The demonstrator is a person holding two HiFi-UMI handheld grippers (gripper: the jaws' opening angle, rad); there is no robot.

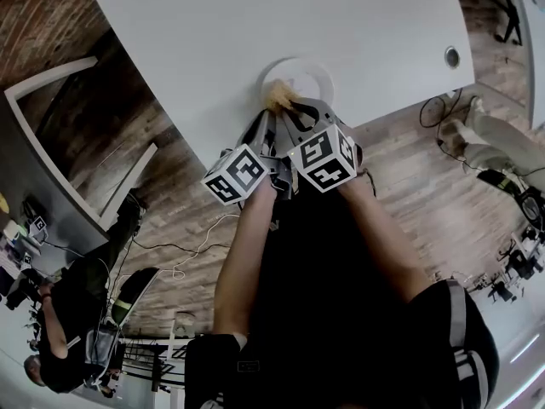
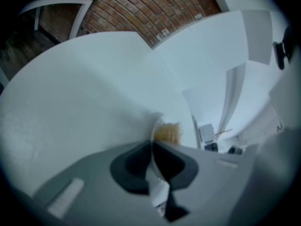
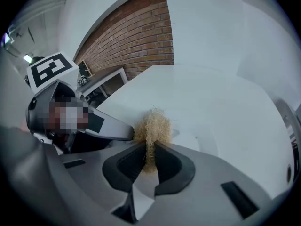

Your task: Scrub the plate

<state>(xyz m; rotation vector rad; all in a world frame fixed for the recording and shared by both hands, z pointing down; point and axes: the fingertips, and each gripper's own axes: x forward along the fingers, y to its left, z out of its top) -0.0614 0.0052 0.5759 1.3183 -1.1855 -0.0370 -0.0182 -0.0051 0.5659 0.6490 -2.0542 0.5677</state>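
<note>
A white plate [image 1: 308, 77] lies near the front edge of the white table [image 1: 221, 32]. My left gripper [image 1: 270, 116] is shut on the plate's near-left rim; in the left gripper view the thin rim [image 2: 155, 126] runs between the closed jaws of that gripper [image 2: 152, 149]. My right gripper [image 1: 294, 107] is shut on a tan fibrous scrubber [image 1: 278, 96], which rests on the plate's left part. In the right gripper view the scrubber [image 3: 152, 127] sticks out of the right gripper [image 3: 149, 155], right beside the left gripper's finger [image 3: 110, 128], with the plate [image 3: 207, 138] beyond it.
A round cable hole [image 1: 452, 56] sits at the table's right corner. Wooden floor with cables [image 1: 192, 250] lies below the table edge. A white frame [image 1: 51, 126] stands to the left, a person [image 1: 68, 322] at lower left. A brick wall [image 3: 136, 39] is behind.
</note>
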